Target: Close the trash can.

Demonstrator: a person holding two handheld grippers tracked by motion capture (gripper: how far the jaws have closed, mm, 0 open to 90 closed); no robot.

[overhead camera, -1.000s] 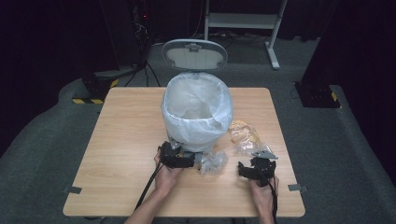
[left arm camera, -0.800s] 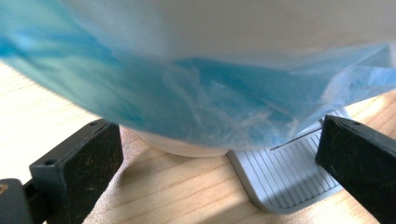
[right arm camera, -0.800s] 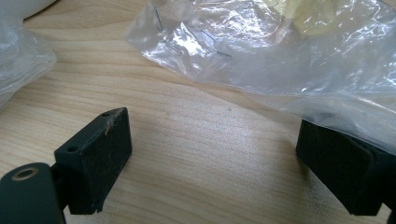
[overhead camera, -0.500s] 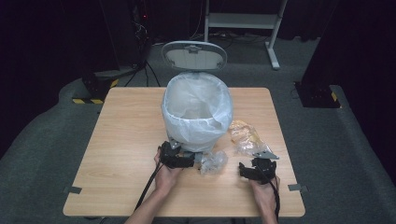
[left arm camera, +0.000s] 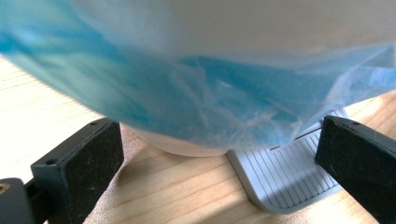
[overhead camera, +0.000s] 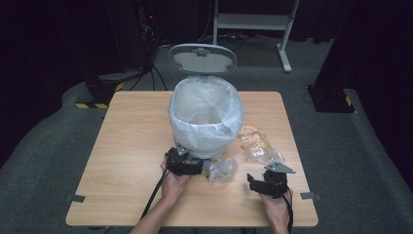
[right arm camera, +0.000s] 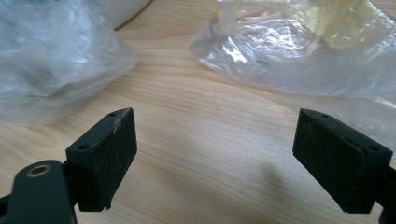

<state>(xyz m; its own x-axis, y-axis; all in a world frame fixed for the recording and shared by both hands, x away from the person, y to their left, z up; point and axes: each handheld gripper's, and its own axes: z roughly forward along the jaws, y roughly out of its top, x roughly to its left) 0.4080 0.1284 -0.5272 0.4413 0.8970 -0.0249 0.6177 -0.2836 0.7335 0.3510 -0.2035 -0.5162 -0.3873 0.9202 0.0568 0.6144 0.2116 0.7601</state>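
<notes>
**Two pieces of plastic litter are waiting beside the open bin**

Going from left to right, the left gripper (overhead camera: 207, 167) is sitting low at the foot of the white pedal bin lined with a pale blue plastic bag (overhead camera: 205, 117), on the light wooden table (overhead camera: 126, 146). In the left gripper view its black jaws are standing wide apart with nothing pinched between them, the hem of the bag (left arm camera: 196, 93) hanging just ahead and the grey ribbed foot pedal (left arm camera: 285, 179) lying on the wood between the jaws and the bin. The grey oval lid (overhead camera: 202, 58) is standing up, so the bin is ready to take rubbish; I cannot tell whether the gripper is pressing the pedal.

Just to the right of that gripper, the crumpled clear plastic wrapper (overhead camera: 222, 168) is lying on the table, touching nothing that holds it. Further right, the larger clear bag with yellowish contents (overhead camera: 255, 144) is lying near the bin's right side. The right gripper (overhead camera: 253, 183) is hovering nearest the table's front edge, jaws spread and empty, with bare wood between them and both pieces of plastic ahead (right arm camera: 56, 60) (right arm camera: 299, 51).

By my reading the sorting is at an early stage: neither piece is lifted yet, and both are left to be dropped in.

Against the earlier frames, the left gripper is resting in the same spot, and the right one is sitting a touch nearer the front edge; the litter is lying unchanged.
</notes>
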